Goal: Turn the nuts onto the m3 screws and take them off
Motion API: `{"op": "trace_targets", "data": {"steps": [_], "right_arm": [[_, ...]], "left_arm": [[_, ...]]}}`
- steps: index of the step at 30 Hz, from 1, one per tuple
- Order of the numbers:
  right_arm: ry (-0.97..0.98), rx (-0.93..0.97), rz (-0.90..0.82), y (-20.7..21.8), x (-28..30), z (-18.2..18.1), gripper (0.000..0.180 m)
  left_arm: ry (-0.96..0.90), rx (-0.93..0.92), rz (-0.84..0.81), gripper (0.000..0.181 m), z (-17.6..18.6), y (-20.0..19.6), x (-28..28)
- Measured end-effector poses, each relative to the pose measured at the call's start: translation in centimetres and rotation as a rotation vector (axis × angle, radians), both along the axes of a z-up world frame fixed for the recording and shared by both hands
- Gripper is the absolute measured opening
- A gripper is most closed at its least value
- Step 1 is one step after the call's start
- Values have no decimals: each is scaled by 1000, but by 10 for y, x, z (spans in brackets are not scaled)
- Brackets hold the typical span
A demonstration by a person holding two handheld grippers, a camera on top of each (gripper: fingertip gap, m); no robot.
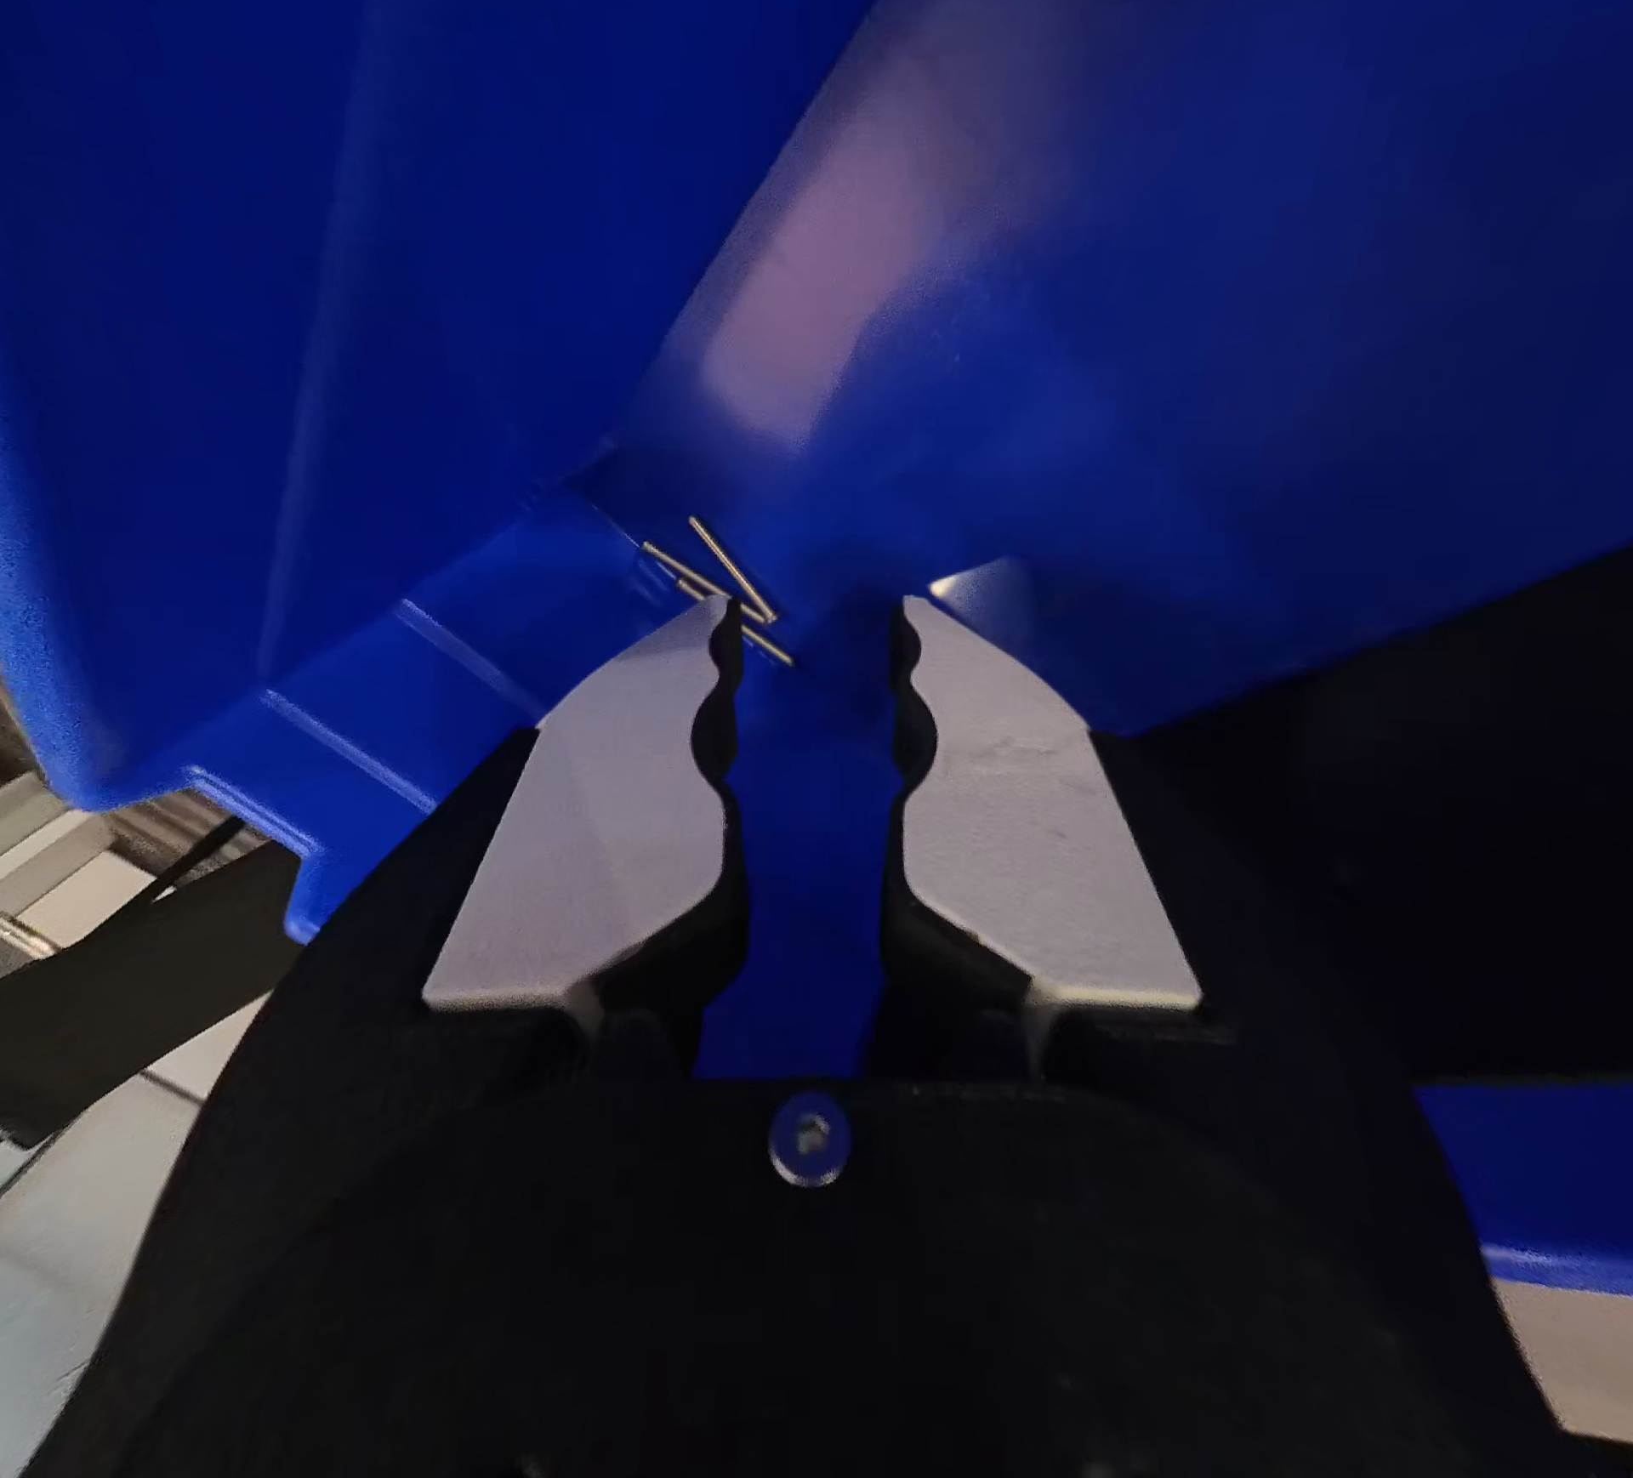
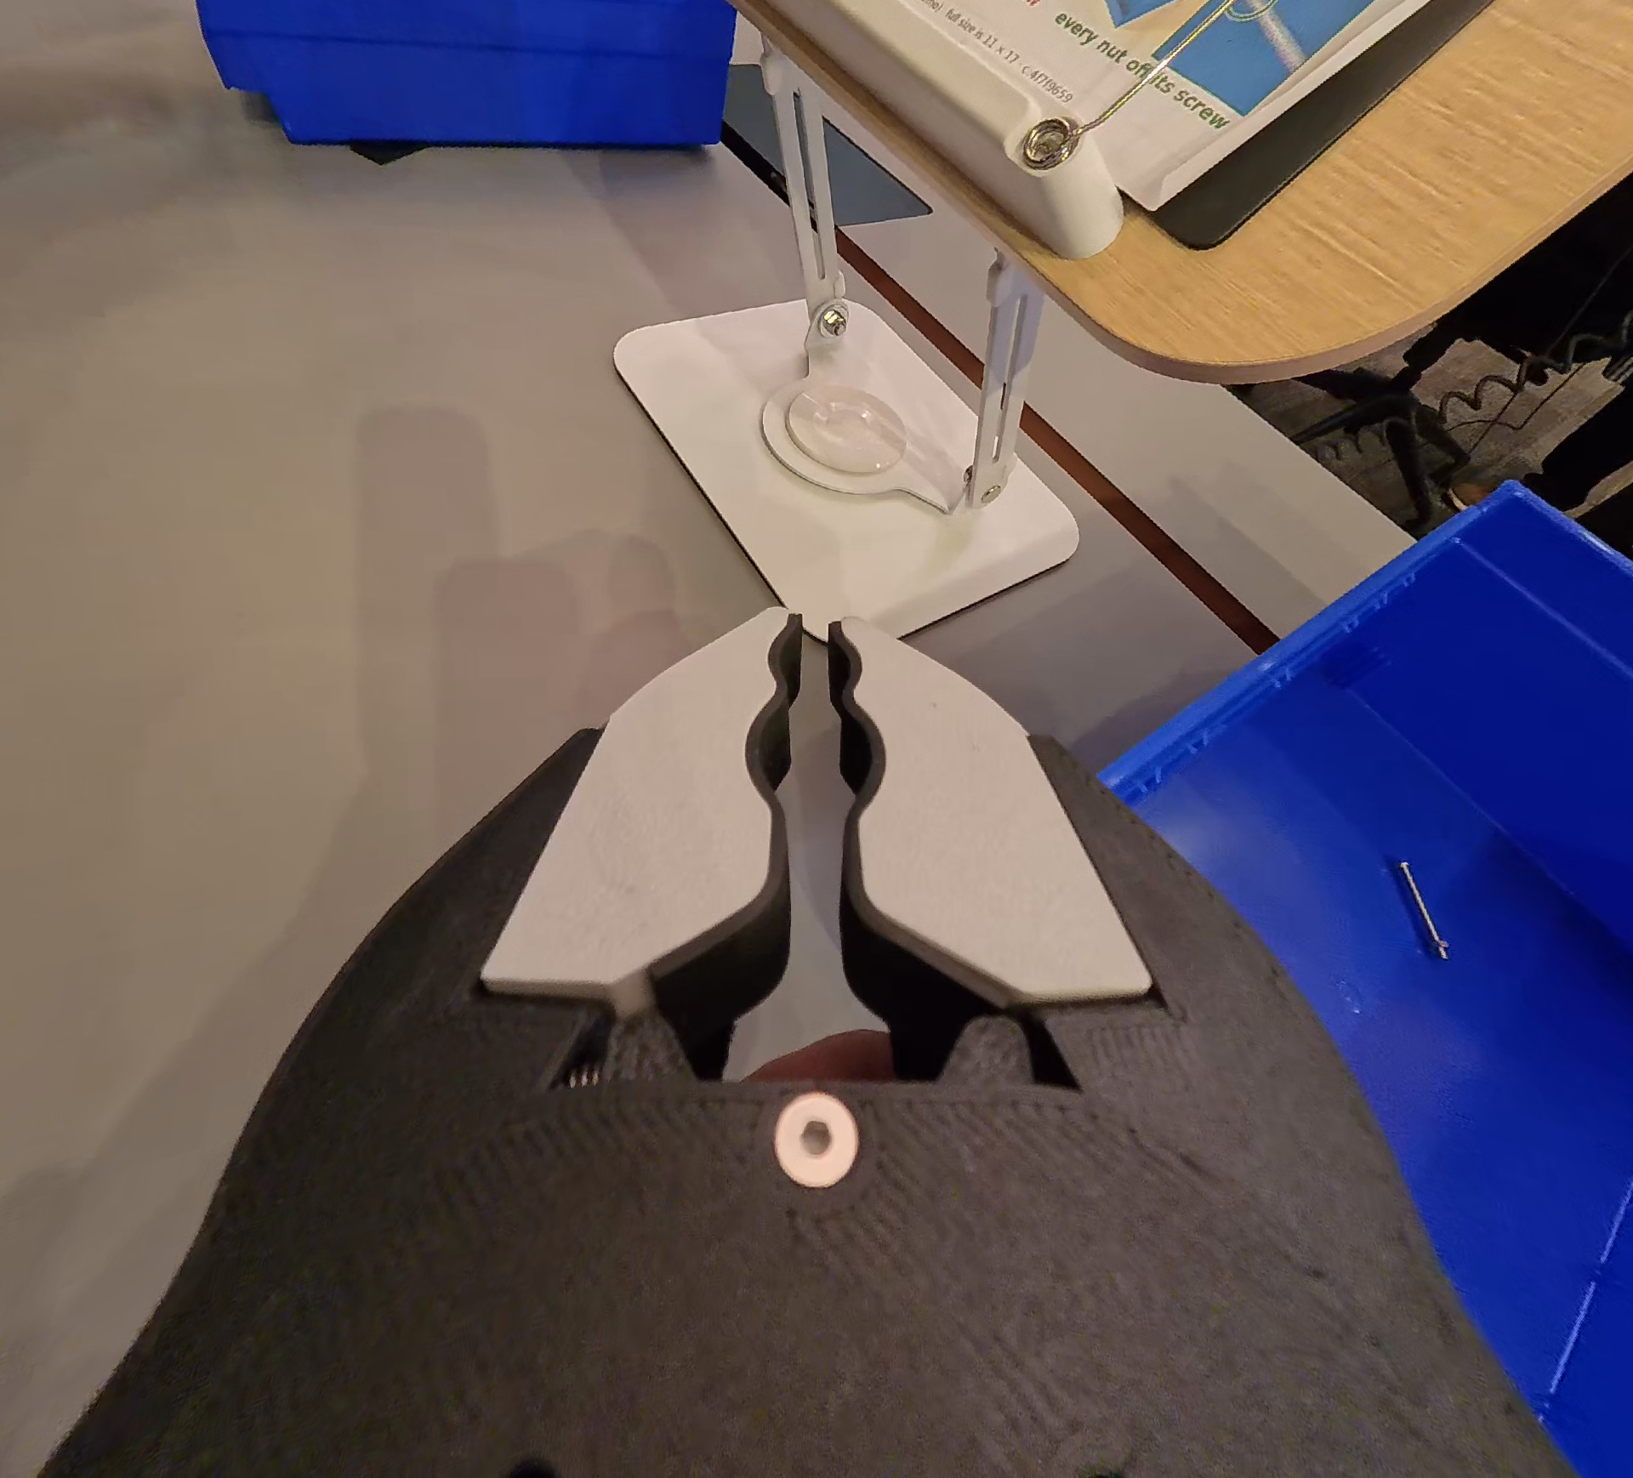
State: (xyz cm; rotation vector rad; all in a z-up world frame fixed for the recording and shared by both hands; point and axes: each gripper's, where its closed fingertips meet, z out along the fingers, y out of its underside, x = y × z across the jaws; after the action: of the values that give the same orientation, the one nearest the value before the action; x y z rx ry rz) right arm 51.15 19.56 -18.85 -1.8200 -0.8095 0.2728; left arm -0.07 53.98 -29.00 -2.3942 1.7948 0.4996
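Left tongs (image 1: pixel 815 612) gape inside a blue bin (image 1: pixel 442 287) beside screws (image 1: pixel 733 592); right tongs (image 2: pixel 814 623) nearly closed, empty.

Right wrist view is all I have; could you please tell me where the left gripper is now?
Observer: The left gripper is down inside a blue bin, jaws open.
Operator: Is anything between its fingers?
Observer: No, only the bin's floor shows between them.
Operator: Are any screws close by?
Observer: Yes, a few thin screws lie crossed right at one fingertip, near the bin's corner. I cannot tell whether they touch it.
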Motion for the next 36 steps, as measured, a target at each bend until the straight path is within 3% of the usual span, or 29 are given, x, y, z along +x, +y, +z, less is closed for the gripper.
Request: {"op": "trace_targets", "data": {"steps": [3, 10, 21, 26, 36], "right_arm": [[1, 0, 4, 0, -1, 0, 6], [3, 4, 4, -1, -1, 2, 6], [2, 6, 6, -1, -1, 2, 6], [8, 1, 10, -1, -2, 1, 6], [1, -8, 16, 0, -4, -4, 6]], "left_arm": [[44, 51, -34, 24, 0, 6, -6], [124, 32, -69, 27, -2, 8, -11], [68, 160, -161, 25, 28, 16, 1], [72, 92, -244, 26, 24, 8, -1], [93, -61, -247, 36, 7, 9, -5]]}}
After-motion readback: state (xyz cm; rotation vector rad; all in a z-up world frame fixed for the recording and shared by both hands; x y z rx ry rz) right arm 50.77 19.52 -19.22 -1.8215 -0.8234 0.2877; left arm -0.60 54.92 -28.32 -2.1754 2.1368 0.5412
